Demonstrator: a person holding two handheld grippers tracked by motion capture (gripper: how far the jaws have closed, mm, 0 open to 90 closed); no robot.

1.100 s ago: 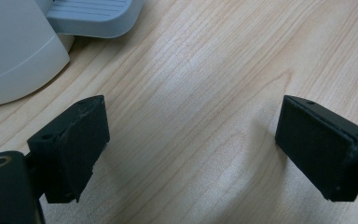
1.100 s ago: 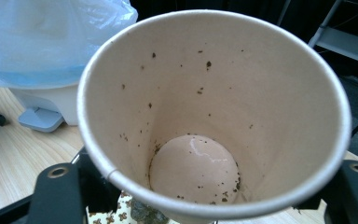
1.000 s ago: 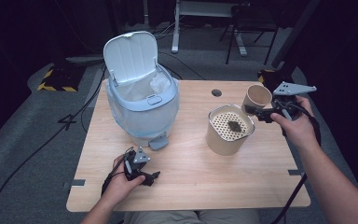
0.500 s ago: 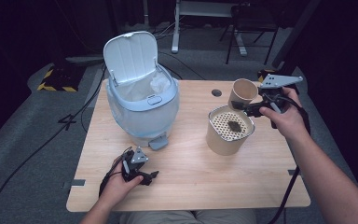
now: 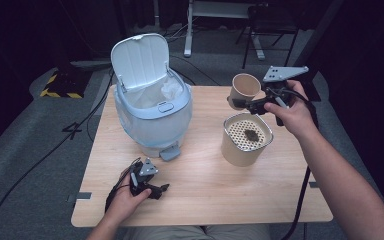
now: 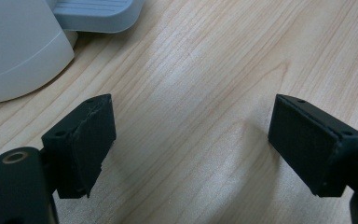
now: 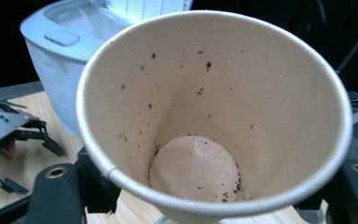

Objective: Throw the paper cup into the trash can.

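above strainer pot (image 5: 246,139), right tool (image 5: 245,104) gripping paper cup (image 5: 244,87)

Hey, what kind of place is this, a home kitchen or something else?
Probably a lab or recording studio, not a kitchen: a lone wooden table on grey carpet, cables across the floor, dark surroundings, and hazard tape behind.

- Our left hand (image 5: 125,200) rests low on the near side, holding the left gripper (image 5: 152,189) level, its jaws spread wide with nothing between them.
- Our right forearm (image 5: 340,175) reaches forward and up; the right hand (image 5: 290,112) holds the right gripper (image 5: 241,103) raised, jaws pointing left and clamped on something.
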